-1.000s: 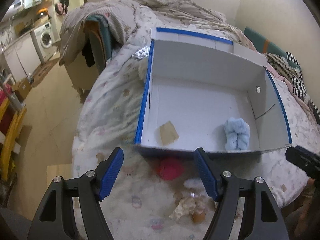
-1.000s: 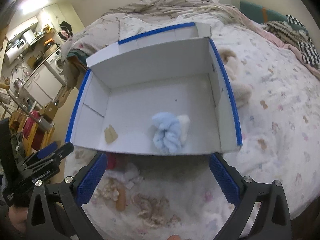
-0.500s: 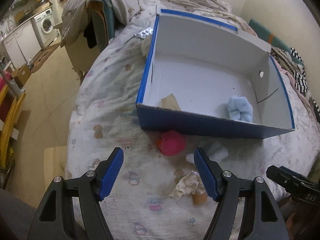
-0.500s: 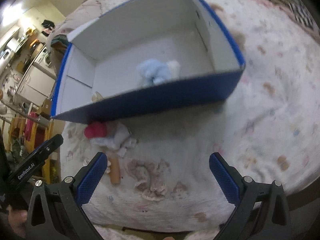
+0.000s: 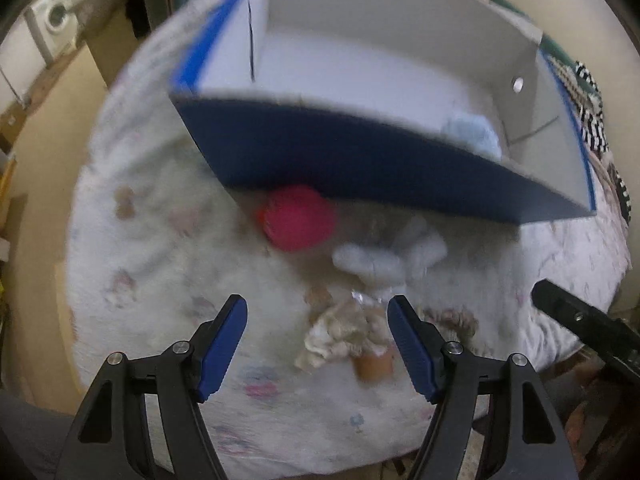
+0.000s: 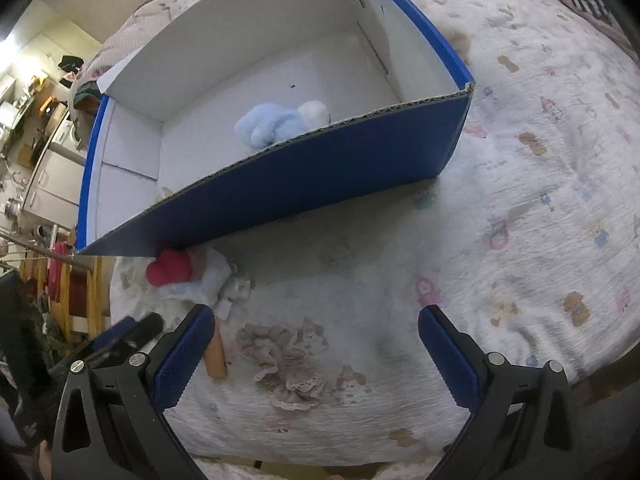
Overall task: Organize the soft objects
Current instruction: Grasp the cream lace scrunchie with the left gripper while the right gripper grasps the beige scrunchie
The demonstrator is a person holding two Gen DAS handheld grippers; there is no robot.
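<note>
Most of both views is taken up by a bed covered in a white quilt with small printed cartoon figures (image 6: 540,208), its far end cut off by the fisheye edge. On it sits a large open cardboard box, blue outside and white inside (image 6: 304,176), filling the 12 o'clock half of each view; its near wall hides part of the floor inside. In the left wrist view the whole box (image 5: 360,160) is smeared by motion blur.

Inside the box, a pale blue plush toy with a white part (image 6: 280,124) lies against the near wall, its lower half hidden by the rim. A small tan scrap at the box's 8 o'clock corner is barely visible.

Outside, just below the box's near wall at 9 o'clock in the right wrist view, a round pink-red plush (image 6: 170,270) touches a white and pale blue fluffy piece (image 6: 204,284); blur makes their outlines uncertain in the left view. Nearer the camera lies a beige frilly lace scrunchie (image 6: 284,360), and beside it an orange-brown cylinder (image 6: 216,356), partly hidden behind a finger.

The left gripper (image 5: 318,344) hangs wide open, holding nothing, with a crumpled cream cloth (image 5: 340,336) between its blue pads. The right gripper (image 6: 316,354) is also spread wide and holds nothing, the scrunchie lying on the quilt between its fingers.
</note>
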